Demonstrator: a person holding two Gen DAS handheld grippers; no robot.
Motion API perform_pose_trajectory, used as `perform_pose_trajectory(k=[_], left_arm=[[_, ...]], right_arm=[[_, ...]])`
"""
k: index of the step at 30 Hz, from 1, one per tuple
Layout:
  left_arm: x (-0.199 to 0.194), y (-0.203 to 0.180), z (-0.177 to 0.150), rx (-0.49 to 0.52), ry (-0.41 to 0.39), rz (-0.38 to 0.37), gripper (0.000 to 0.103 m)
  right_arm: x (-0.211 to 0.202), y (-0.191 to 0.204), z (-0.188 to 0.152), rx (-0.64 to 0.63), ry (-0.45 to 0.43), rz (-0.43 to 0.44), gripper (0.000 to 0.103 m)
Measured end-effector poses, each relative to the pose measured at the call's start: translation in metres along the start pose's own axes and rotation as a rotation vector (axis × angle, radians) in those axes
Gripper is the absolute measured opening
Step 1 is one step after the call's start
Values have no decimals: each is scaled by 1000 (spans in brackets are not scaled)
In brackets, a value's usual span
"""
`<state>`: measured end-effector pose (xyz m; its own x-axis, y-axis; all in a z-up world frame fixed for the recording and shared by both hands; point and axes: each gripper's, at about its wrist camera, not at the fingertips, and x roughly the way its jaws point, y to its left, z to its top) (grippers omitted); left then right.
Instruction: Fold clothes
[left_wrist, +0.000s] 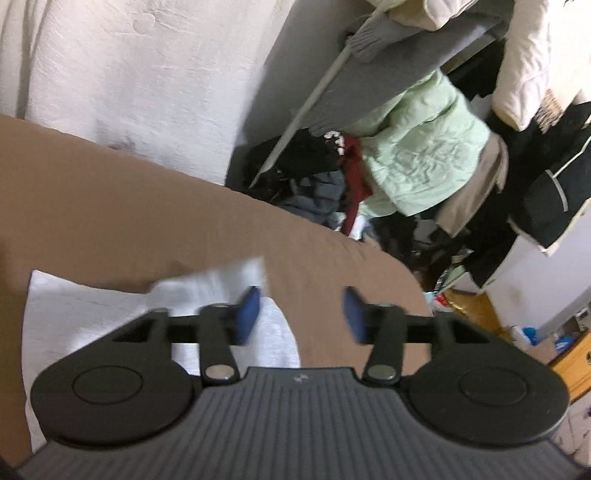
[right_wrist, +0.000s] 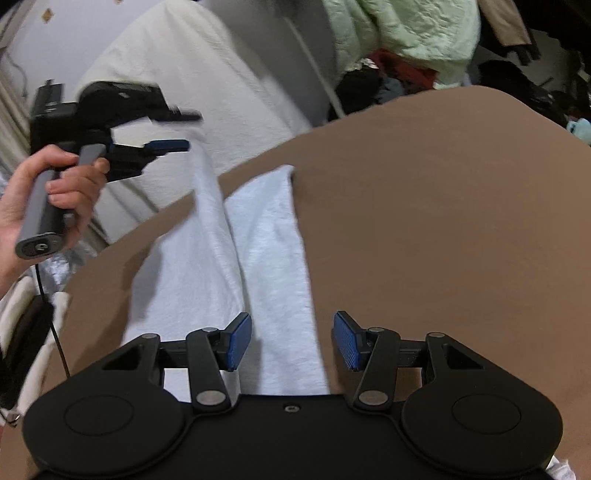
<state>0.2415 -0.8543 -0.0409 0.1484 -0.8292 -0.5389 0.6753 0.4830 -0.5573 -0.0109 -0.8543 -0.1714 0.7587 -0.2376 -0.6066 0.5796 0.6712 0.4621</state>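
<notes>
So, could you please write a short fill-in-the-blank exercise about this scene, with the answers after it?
1. The white cloth lies on a ____ surface.
2. The pads on the right tongs are ____ in colour.
3. Between the pads of the right tongs there is ____ held.
4. The left tongs are held by a person's ____.

Answers: brown; blue; nothing; hand

Cluttered home bedroom: piled clothes (left_wrist: 417, 162), bedding (left_wrist: 129, 74).

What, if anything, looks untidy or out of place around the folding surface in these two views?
The white garment lies folded lengthwise but askew across the brown surface, one end trailing off the edge. Behind it, a loose heap of clothes sits under a pale green jacket. Both grippers, left and right, are open and empty.
</notes>
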Motion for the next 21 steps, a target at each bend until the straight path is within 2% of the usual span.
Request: perform_pose_trajectory(k=[1,4,9,11,16,18,21], left_arm=[[-6,4,-4,10,-13,-14,56],[-25,24,-16,52,9,36,62],[-67,87,-42,80,84,184,62],[-89,116,-52,51,89,224,62],[-133,171,-76,-59,95,199,62],[-143,188,-84,-95,87,178,62],[-143,211,-84,-160,81,154,63]], right_arm=[[2,-2,0,5,5,-7,55],[7,-6,-1,20,13,-20,55],[11,-2,-2,17,12,-4,55],[9,4,-5,-11,15,-2,55],[-13,21,-3,-73,-20,25,55],[-32,28,2,-68,-56,96,55],[-37,41,22,-106,-46,200,56]])
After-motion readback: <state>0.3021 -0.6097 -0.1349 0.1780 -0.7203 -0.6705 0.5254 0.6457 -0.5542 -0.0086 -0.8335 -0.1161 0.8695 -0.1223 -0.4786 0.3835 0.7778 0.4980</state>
